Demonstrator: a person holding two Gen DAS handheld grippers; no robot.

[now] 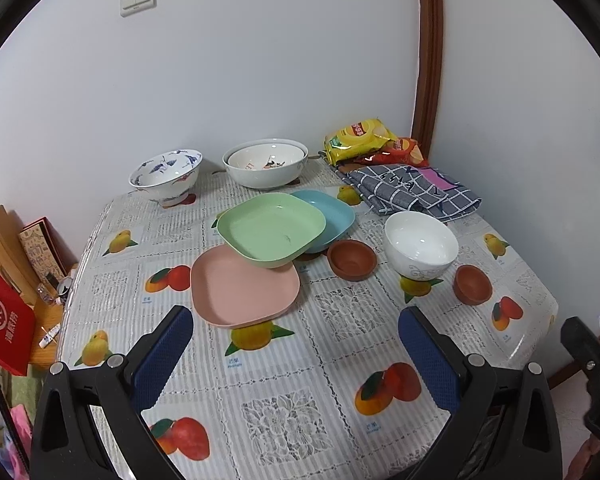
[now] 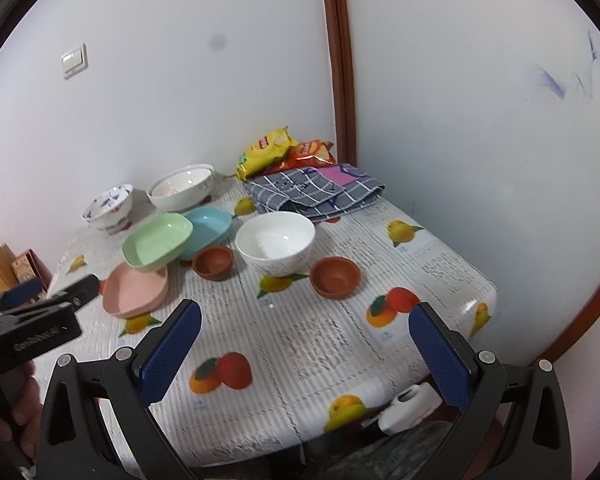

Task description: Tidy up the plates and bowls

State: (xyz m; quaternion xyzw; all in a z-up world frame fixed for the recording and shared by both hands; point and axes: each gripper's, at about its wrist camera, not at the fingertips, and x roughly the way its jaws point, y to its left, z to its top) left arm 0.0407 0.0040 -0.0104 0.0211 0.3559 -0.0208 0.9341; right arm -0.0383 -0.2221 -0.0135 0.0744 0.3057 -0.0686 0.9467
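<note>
On the fruit-print table a green plate leans on a pink plate and a blue plate. Near them stand a white bowl and two small brown bowls. At the back stand a blue-patterned bowl and two nested white bowls. My left gripper and right gripper are open and empty above the near table.
Snack bags and a folded checked cloth lie at the back right corner by the walls. Boxes and a red bag stand left of the table. A white object sits below the table's front edge.
</note>
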